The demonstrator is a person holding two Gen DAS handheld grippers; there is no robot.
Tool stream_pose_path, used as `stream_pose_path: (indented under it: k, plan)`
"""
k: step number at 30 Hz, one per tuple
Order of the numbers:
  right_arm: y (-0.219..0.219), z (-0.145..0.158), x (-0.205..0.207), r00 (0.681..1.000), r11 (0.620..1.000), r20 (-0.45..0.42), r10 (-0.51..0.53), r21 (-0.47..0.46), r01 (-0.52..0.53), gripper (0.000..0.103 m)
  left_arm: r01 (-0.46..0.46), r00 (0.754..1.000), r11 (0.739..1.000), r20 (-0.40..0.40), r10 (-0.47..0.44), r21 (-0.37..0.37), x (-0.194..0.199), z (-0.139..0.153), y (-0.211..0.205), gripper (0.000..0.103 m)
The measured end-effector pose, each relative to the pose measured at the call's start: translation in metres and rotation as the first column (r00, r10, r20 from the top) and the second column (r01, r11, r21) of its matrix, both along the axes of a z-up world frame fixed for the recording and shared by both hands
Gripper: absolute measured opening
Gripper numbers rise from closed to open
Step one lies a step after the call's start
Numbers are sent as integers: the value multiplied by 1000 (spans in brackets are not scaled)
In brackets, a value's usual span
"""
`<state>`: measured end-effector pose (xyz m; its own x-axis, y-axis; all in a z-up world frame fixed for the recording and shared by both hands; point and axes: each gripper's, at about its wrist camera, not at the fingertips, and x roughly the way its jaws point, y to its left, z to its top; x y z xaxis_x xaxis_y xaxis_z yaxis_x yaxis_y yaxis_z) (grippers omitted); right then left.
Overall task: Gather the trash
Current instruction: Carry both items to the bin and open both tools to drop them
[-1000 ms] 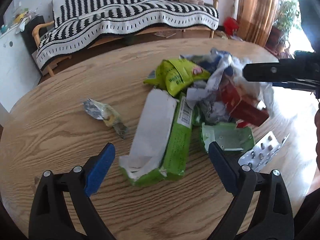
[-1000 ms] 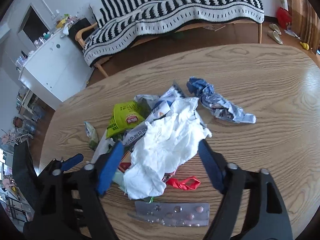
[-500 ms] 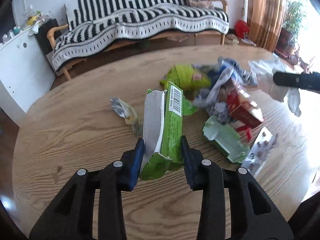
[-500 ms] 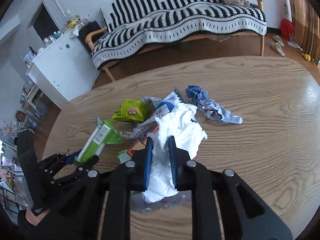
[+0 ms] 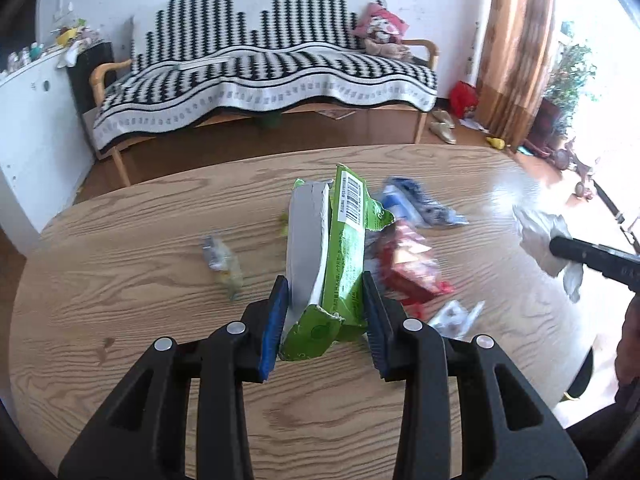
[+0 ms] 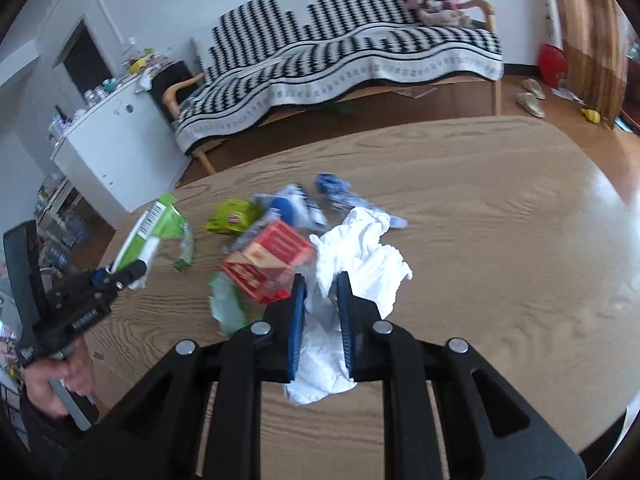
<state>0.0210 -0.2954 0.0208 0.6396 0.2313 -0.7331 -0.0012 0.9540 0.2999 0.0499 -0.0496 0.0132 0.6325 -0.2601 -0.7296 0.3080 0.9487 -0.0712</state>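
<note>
Wood-grain table (image 5: 120, 280), sheen at right; glossy green carton (image 5: 344, 248) with matt grey inner board; crumpled white tissue paper (image 6: 360, 256); glossy red cardboard box (image 6: 268, 264); matt black plastic left gripper (image 5: 324, 316).

Bare wood along the near edge of the table (image 5: 120, 280) and across its whole right end in the right wrist view, free to pass. Blocked mid-table by a loose heap: red box (image 6: 268, 260), yellow-green bag (image 6: 230, 220), blue wrapper (image 6: 336, 192). Beside the heap toward the left edge, one small crumpled wrapper (image 5: 222, 260); open wood beyond. Past the far edge, floor, then the striped sofa (image 5: 260, 80).
</note>
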Motion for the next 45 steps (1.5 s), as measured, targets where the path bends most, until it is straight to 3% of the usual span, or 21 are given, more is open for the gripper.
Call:
stream_pose_path:
  k: [6, 10, 12, 15, 18, 22, 24, 27, 33, 40, 41, 43, 45]
  plan:
    - [-80, 2, -67, 990, 989, 1, -141, -52, 141, 17, 99, 995, 994, -20, -100, -50, -14, 6, -64, 36]
    - [-148, -1, -129, 965, 961, -8, -262, -99, 260, 17, 215, 975, 974, -34, -218, -75, -34, 9, -133, 36]
    - [-186, -4, -164, 942, 937, -17, -334, -113, 330, 17, 296, 953, 952, -46, -300, -74, -50, 8, -178, 36]
    - [-238, -11, -212, 902, 897, -32, -431, -122, 425, 17, 407, 907, 909, -77, -414, -89, -74, 2, -250, 36]
    - [-283, -22, -263, 852, 851, -52, -521, -108, 514, 17, 505, 841, 851, -139, -523, -145, -103, -7, -334, 36]
    - [-325, -33, -314, 801, 803, -68, -595, -93, 589, 17, 601, 759, 785, -204, -619, -150, -147, -29, -425, 36]
    - [-341, -38, -333, 781, 785, -75, -620, -87, 614, 17, 632, 721, 763, -258, -643, -134, -171, -49, -472, 36]
    - [-359, -47, -356, 760, 765, -85, -644, -72, 640, 17, 665, 686, 741, -315, -656, -94, -196, -76, -515, 36]
    - [-375, -64, -374, 746, 752, -102, -658, -46, 657, 17, 704, 656, 709, -349, -669, -35, -216, -116, -548, 36]
    - [-379, -79, -369, 748, 755, -122, -652, -25, 655, 17, 721, 650, 693, -338, -681, -8, -217, -126, -560, 38]
    - [-379, -80, -368, 749, 756, -123, -651, -23, 654, 17, 725, 647, 689, -331, -687, -11, -217, -126, -560, 39]
    - [-379, -80, -364, 749, 756, -123, -651, -21, 654, 17, 724, 657, 690, -311, -687, 7, -217, -126, -559, 58]
    - [-381, -82, -360, 749, 757, -125, -650, -21, 653, 17, 727, 658, 687, -297, -692, 12, -217, -123, -559, 63]
